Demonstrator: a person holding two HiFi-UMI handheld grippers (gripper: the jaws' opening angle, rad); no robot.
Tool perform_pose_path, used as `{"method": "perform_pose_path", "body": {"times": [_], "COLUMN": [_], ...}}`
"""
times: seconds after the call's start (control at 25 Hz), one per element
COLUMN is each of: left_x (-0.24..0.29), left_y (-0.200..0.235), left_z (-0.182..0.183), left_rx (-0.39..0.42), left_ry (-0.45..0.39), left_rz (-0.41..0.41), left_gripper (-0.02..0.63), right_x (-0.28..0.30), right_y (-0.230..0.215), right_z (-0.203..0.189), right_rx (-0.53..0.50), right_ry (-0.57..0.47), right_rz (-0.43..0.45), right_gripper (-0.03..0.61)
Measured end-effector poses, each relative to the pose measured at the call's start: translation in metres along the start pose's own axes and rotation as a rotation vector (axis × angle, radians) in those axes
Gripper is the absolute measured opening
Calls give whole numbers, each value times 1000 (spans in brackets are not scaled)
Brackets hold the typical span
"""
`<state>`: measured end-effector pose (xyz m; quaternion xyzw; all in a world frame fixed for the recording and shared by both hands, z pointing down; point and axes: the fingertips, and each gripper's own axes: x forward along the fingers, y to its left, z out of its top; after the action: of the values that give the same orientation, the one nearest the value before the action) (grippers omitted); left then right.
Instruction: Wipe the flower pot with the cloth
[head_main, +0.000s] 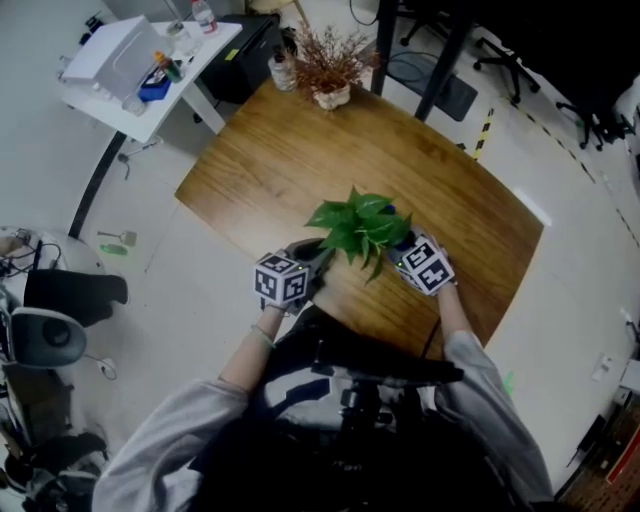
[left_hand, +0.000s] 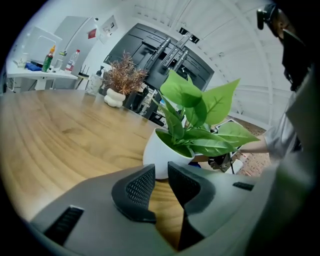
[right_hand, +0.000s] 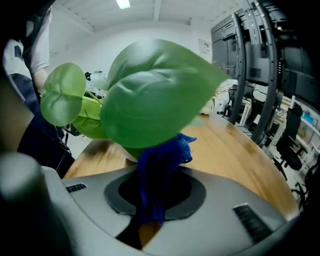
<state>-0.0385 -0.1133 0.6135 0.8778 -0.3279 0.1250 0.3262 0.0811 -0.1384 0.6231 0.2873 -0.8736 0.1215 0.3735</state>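
The brown wooden worktop (head_main: 300, 160) carries the white round flower pot (left_hand: 159, 155) near its front edge, upright, between the two tools. It stands just ahead of the left tool (left_hand: 161, 182), whose jaws are narrowly parted with nothing between them. The right tool (right_hand: 155, 192) is clenched on a blue knitted cloth (right_hand: 160, 160), close under the broad green leaves (right_hand: 150, 95). This tool looks best placed to wipe. No writing is readable.

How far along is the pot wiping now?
Done: the right gripper is shut on the blue cloth. In hand: the cloth is close to the white pot, under its leaves; contact is unclear. Remaining: the wiping itself; the left gripper is empty, beside the pot.
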Motion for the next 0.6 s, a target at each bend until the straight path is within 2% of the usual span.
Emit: {"method": "perform_pose_path", "body": {"times": [0.2,0.4,0.6], "left_x": [2,3,4], "left_y": [6,15,24], "left_z": [5,7,14], "left_rx": [25,-14,-20], "left_ry": [14,-9,-17], "left_rz": [1,-20,-7], "left_gripper": [81,81,81], "right_x": [4,2,6], "right_y": [27,52,85], "right_z": [7,-4,-9], "right_rx": [-60,-54,-52], "right_ry": [-6,30,51], "right_rz": [36,37,55], "right_gripper": [81,81,81]}}
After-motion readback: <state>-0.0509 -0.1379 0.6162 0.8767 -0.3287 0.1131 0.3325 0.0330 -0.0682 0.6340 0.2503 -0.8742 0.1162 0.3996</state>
